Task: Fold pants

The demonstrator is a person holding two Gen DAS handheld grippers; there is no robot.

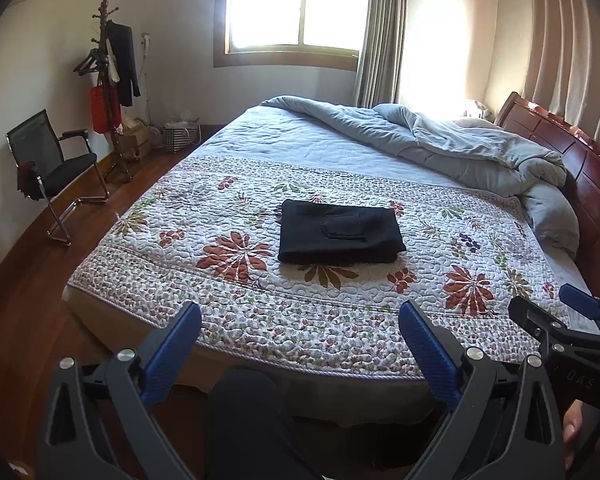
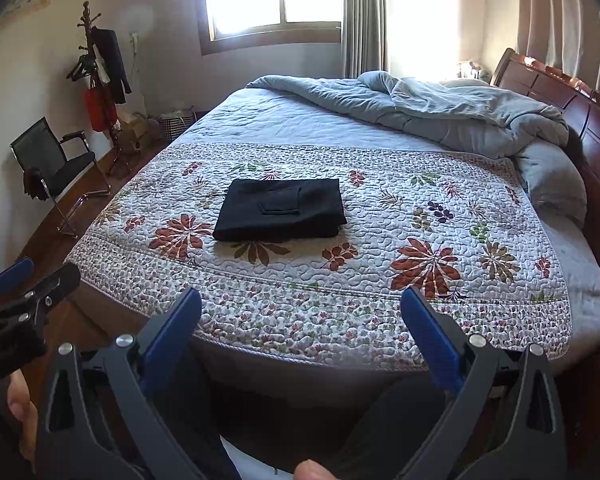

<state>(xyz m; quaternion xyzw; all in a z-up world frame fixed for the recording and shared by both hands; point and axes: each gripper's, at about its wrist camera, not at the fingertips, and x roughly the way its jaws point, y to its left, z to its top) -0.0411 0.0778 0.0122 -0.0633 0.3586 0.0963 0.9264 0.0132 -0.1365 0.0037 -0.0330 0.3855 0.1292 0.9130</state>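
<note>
Black pants (image 1: 340, 236) lie folded in a neat rectangle on the floral quilt (image 1: 220, 312), a back pocket facing up. They also show in the right wrist view (image 2: 280, 210). My left gripper (image 1: 300, 320) is open and empty, held back at the near edge of the bed, well short of the pants. My right gripper (image 2: 300, 308) is open and empty too, beside the left one. The right gripper shows at the right edge of the left wrist view (image 1: 556, 312), and the left gripper at the left edge of the right wrist view (image 2: 32, 280).
A crumpled grey duvet (image 1: 460, 144) lies along the far side by the wooden headboard (image 1: 572, 152). A black chair (image 1: 52, 164) and a coat rack (image 1: 108, 80) stand on the wooden floor at left. A window (image 1: 296, 4) is behind the bed.
</note>
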